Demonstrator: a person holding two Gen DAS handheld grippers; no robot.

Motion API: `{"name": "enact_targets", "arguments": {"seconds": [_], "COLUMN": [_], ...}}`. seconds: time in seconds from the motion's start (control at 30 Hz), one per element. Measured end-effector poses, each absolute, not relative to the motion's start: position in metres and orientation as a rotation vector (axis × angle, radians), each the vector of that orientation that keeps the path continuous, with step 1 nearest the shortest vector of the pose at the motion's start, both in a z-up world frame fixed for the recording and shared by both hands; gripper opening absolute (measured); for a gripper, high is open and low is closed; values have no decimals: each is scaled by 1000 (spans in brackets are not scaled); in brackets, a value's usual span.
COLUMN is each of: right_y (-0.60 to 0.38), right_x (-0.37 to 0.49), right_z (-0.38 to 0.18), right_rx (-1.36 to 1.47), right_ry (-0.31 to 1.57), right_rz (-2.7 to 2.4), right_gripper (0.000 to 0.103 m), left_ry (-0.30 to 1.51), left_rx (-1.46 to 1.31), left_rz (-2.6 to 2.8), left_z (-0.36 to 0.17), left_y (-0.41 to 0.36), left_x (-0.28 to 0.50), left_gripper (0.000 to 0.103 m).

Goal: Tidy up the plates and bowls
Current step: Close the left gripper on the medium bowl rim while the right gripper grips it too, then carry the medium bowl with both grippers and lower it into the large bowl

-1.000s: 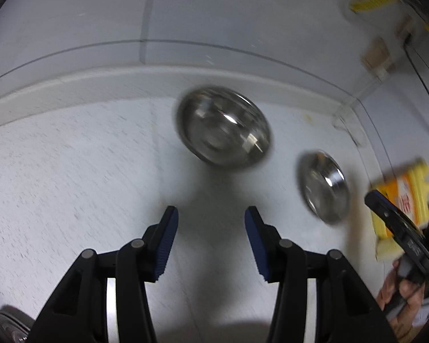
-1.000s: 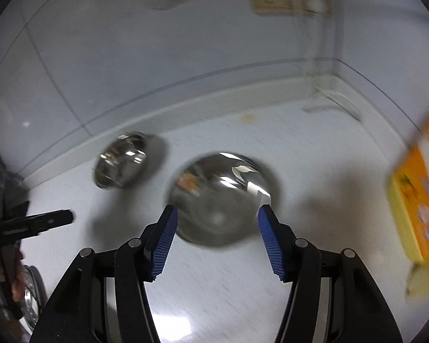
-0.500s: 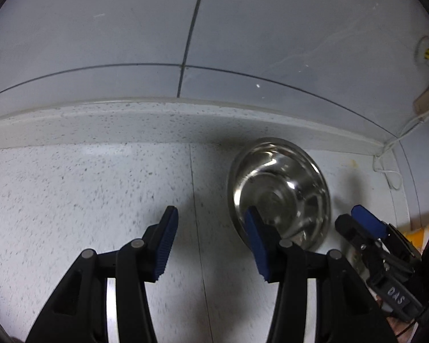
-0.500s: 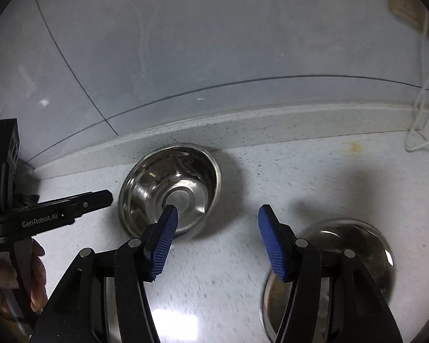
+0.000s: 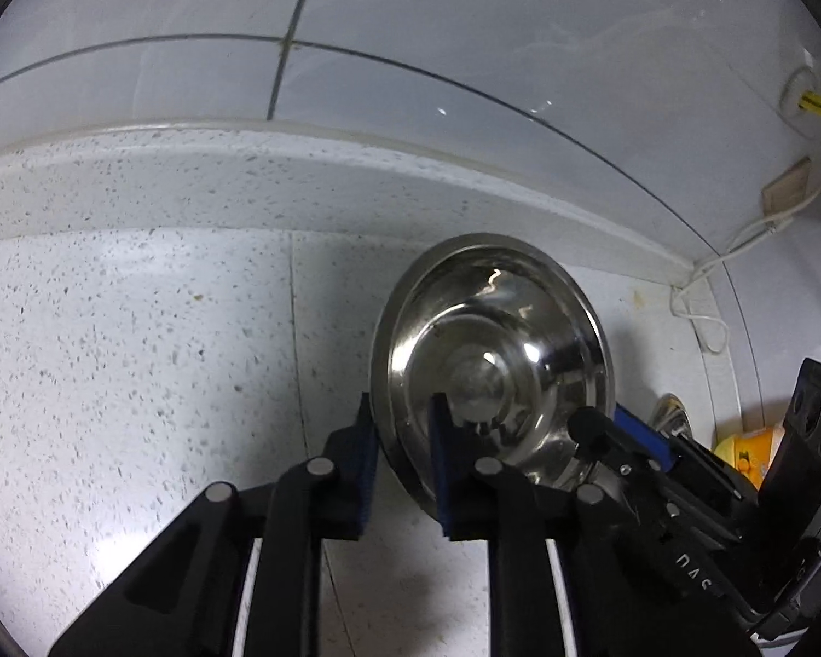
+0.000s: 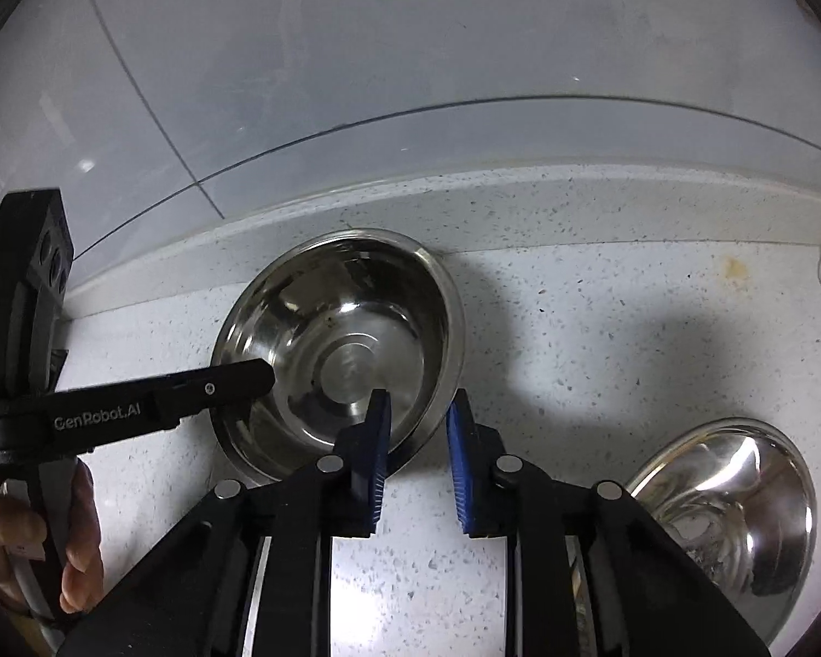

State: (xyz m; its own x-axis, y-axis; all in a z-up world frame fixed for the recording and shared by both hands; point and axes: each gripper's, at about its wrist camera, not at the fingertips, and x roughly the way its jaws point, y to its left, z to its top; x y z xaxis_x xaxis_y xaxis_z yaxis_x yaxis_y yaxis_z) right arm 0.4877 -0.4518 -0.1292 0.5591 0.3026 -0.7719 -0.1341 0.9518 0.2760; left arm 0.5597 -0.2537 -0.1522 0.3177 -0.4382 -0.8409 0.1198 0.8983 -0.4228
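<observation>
Pale grey wall tiles (image 5: 465,27) with dark grout lines rise behind a white speckled stone tabletop (image 5: 109,328), which ends at a raised speckled ledge (image 5: 191,180) along the wall. Close to that ledge sits a round stainless-steel bowl with a flat rim (image 5: 492,361), open side up, its polished inside catching bright glints.

Both tools meet at this bowl. From the left wrist view, the left gripper (image 5: 402,460), black with blue pads, has its jaws narrowed around the bowl's near-left rim: one pad lies outside the wall, the other inside the basin, and both appear to press on the metal. From the right wrist view, the right gripper (image 6: 416,449) straddles the bowl's near-right rim in the same way, one blue pad inside the basin and one outside. Its jaws are drawn in, but a small gap shows beside the outer pad, so I cannot tell whether they truly clamp the rim.

The right wrist view also shows the person's left hand (image 6: 33,536) wrapped round the left tool's handle at the lower left. A second shiny steel bowl (image 6: 733,509) rests on the tabletop, apart from the first, toward the lower right. A thin white cable (image 5: 706,284) trails down the wall corner onto the tabletop. At the right edge, a yellow and orange package (image 5: 744,449) peeks out behind the right tool.
</observation>
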Motion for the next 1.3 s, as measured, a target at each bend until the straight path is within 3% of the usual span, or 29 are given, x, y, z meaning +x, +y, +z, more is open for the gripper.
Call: {"name": "enact_targets", "arguments": {"seconds": [0.5,1.03,1.3], "right_y": [-461,-418,-378], "right_x": [400,256,212], "right_z": [-91,-13,-30], "right_rx": [208,170,105], "right_ry": [947,886,962], "right_rz": [291,359,386], "right_gripper": [17,17,17], "left_ry": [1230,1151,1176], "left_rx": [-358,-437,-402], "left_rz": [-468,-503,-423], "left_z": [-112,-23,-54], "left_y": [-240,-175,-148], "left_x": [475,315,262], "left_gripper": [15,15,15]}}
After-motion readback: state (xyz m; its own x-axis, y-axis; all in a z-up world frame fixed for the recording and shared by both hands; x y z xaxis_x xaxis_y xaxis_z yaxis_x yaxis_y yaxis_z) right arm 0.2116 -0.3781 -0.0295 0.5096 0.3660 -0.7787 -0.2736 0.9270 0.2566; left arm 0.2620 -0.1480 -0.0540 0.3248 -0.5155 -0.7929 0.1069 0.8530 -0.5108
